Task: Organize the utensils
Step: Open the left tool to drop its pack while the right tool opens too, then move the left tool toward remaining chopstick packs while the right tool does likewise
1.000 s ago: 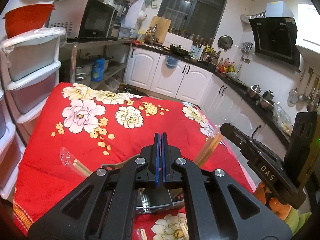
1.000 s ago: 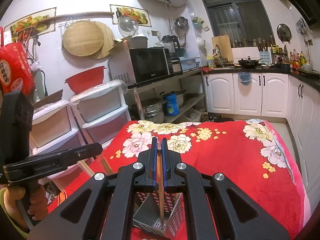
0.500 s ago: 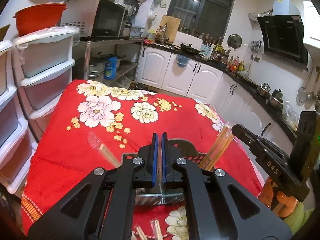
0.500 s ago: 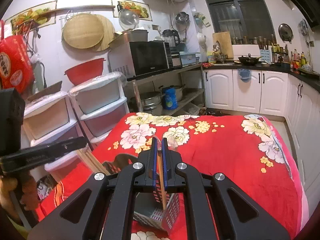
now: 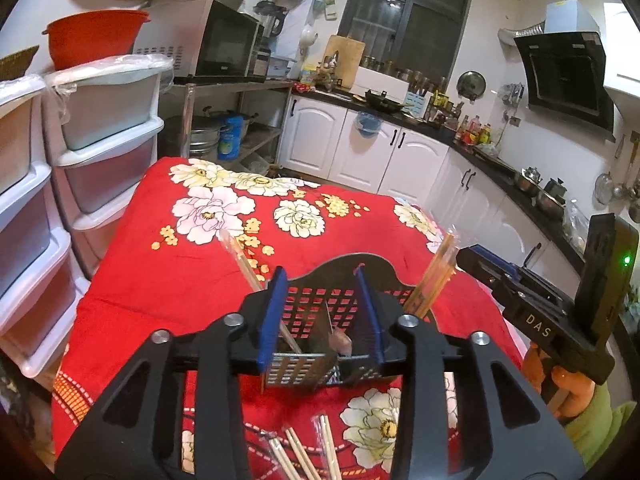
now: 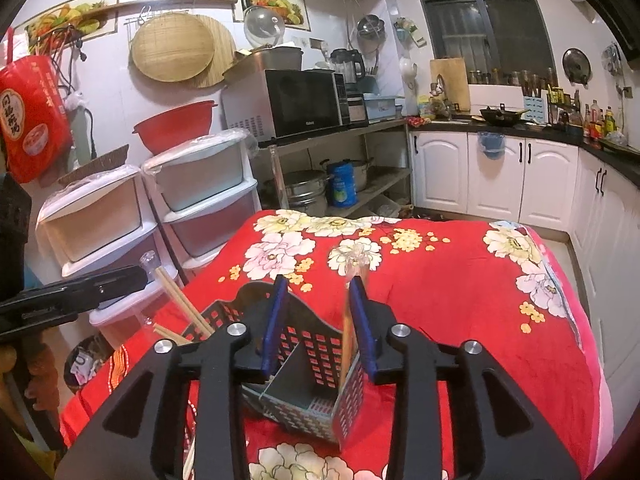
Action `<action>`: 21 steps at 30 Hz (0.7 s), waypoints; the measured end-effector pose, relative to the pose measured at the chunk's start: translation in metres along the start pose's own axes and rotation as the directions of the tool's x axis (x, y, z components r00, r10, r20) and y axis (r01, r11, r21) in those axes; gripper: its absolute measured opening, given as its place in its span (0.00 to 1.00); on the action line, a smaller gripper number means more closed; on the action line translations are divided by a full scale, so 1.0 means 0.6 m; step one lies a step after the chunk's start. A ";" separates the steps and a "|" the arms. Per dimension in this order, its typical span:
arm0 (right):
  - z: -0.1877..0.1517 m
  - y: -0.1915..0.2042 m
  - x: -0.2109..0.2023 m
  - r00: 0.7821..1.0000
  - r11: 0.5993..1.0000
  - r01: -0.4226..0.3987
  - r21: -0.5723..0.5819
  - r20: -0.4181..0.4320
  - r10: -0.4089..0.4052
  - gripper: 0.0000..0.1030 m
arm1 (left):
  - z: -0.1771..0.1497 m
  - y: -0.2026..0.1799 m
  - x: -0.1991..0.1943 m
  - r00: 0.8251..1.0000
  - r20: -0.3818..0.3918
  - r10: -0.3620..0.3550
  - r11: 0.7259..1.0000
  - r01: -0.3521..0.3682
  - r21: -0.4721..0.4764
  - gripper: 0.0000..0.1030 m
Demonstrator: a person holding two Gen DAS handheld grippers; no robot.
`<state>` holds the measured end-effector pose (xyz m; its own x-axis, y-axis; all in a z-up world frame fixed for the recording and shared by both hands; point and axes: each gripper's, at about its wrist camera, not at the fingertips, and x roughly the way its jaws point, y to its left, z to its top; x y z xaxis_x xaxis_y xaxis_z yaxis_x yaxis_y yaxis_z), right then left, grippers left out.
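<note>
Two grippers over one slotted utensil basket (image 5: 320, 308) on the red flowered cloth (image 5: 168, 280). Left gripper (image 5: 322, 312): jaws just parted, wrapped chopsticks (image 5: 256, 280) released into the left compartment. Right gripper (image 6: 318, 324): jaws likewise just opened, its pair (image 6: 352, 312) dropped into the right compartment, leaning by one pad. Step: deposit. Next likely calls for withdrawing, then fetching the loose chopsticks (image 5: 308, 452) lying before the basket.
</note>
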<state>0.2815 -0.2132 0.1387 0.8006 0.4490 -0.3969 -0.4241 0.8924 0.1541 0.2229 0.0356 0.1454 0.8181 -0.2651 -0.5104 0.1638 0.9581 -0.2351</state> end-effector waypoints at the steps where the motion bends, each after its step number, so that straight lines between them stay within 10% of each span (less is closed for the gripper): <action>1: -0.001 0.001 -0.003 1.000 1.000 0.003 -0.001 0.002 -0.003 0.34 | -0.002 -0.002 -0.003 1.000 0.002 -0.001 1.000 0.001 0.003 0.31; 21: -0.052 0.009 -0.072 0.999 0.999 0.038 -0.001 -0.027 -0.038 0.51 | -0.073 -0.006 -0.037 1.000 -0.023 -0.009 1.000 0.009 0.007 0.61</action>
<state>0.2311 -0.2291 0.1285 0.8044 0.4136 -0.4264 -0.3942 0.9086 0.1378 0.1799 0.0335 0.1215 0.8038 -0.2758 -0.5271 0.1749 0.9565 -0.2337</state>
